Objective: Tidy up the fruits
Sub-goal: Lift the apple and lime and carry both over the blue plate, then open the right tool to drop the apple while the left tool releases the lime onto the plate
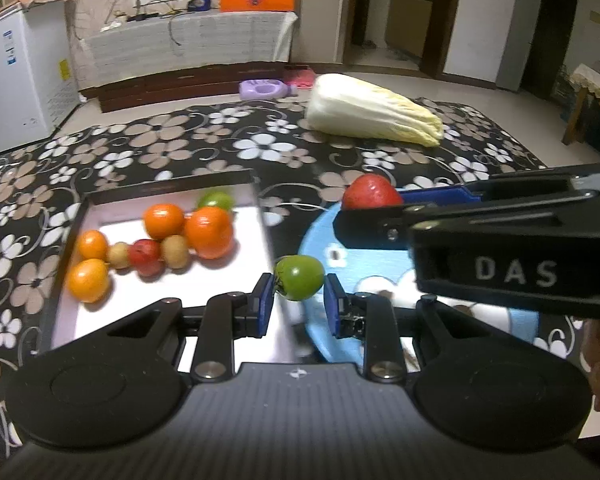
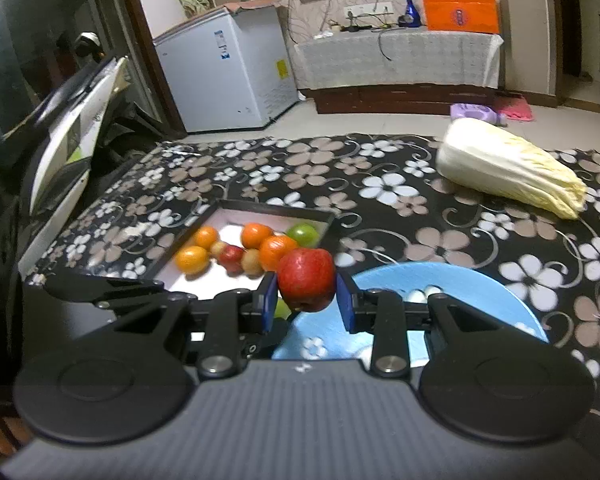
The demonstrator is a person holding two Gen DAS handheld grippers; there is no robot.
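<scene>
My left gripper (image 1: 299,297) is matte black: a ribbed grey-black body, two round discs at its sides, angular linkage arms pinned with silver screws, and blue pads (image 1: 263,300) on the fingers. My right gripper (image 2: 307,300) is built the same, with blue pads (image 2: 345,304); its side carries pale "DAS" lettering in the left wrist view.
</scene>
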